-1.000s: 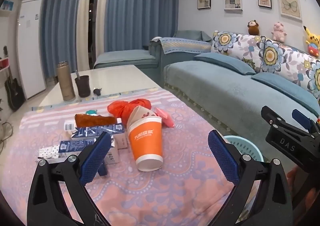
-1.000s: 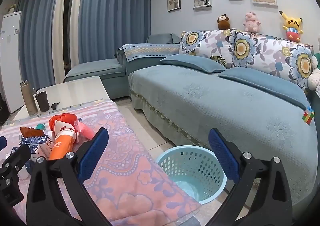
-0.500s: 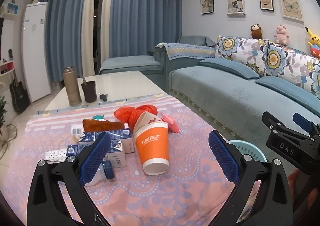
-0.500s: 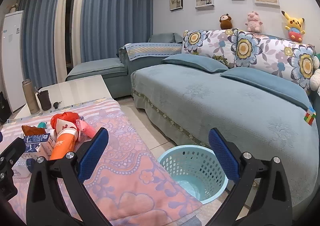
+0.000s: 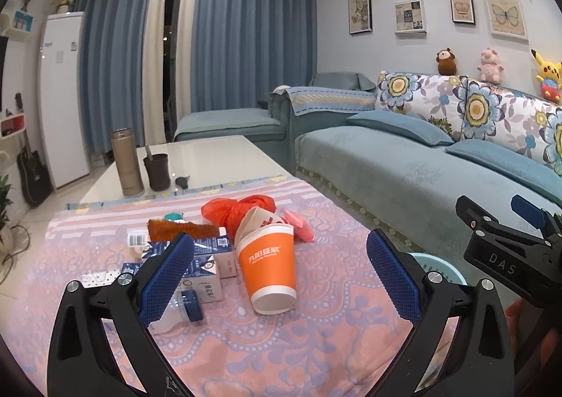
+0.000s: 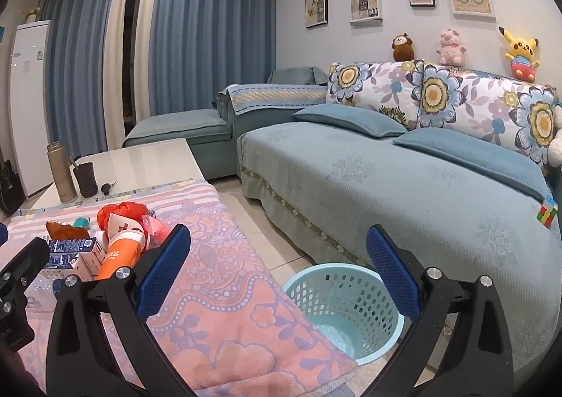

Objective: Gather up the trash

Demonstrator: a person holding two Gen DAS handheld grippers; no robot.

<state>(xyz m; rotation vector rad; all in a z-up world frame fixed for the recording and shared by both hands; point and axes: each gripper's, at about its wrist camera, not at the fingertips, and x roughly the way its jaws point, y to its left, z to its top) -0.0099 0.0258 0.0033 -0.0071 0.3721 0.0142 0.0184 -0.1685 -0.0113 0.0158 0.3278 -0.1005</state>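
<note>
A pile of trash lies on the pink cloth (image 5: 316, 344): an orange paper cup (image 5: 268, 268) tipped over, blue-and-white cartons (image 5: 210, 256), a red plastic bag (image 5: 235, 209), a brown wrapper (image 5: 175, 229), a pink wrapper (image 5: 298, 225) and a clear bottle with a blue cap (image 5: 188, 305). My left gripper (image 5: 277, 277) is open and empty, just short of the cup. My right gripper (image 6: 277, 274) is open and empty, above the light blue basket (image 6: 346, 305) on the floor. The trash also shows in the right wrist view (image 6: 119, 249).
A brown flask (image 5: 126, 161), a dark cup (image 5: 157, 172) and keys (image 5: 182, 181) stand on the white table's far part. A blue sofa (image 6: 404, 186) runs along the right. A narrow floor strip lies between table and sofa.
My left gripper has pulled back and risen slightly, so the trash pile looks a little farther and more centred. The right gripper has shifted little. Both jaws stay open.
</note>
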